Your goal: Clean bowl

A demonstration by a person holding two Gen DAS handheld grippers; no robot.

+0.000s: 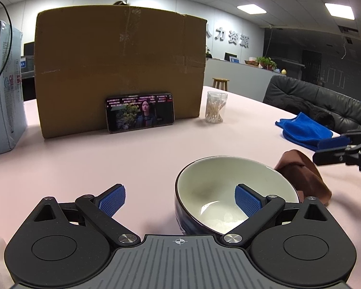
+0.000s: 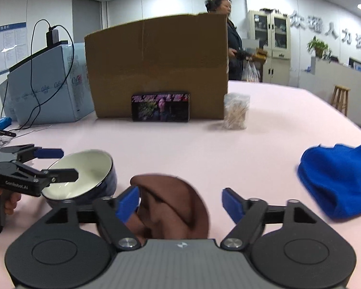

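Right wrist view: right gripper (image 2: 180,204) gapes wide, brown cloth (image 2: 170,207) loose between its jaws; bowl (image 2: 84,175) at ten o'clock, left gripper (image 1: 180,200) wide open, one finger inside it

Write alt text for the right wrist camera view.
The open right gripper frames a crumpled brown cloth on a pink table. To its left the left gripper straddles a white-lined bowl's rim; a blue cloth lies right.
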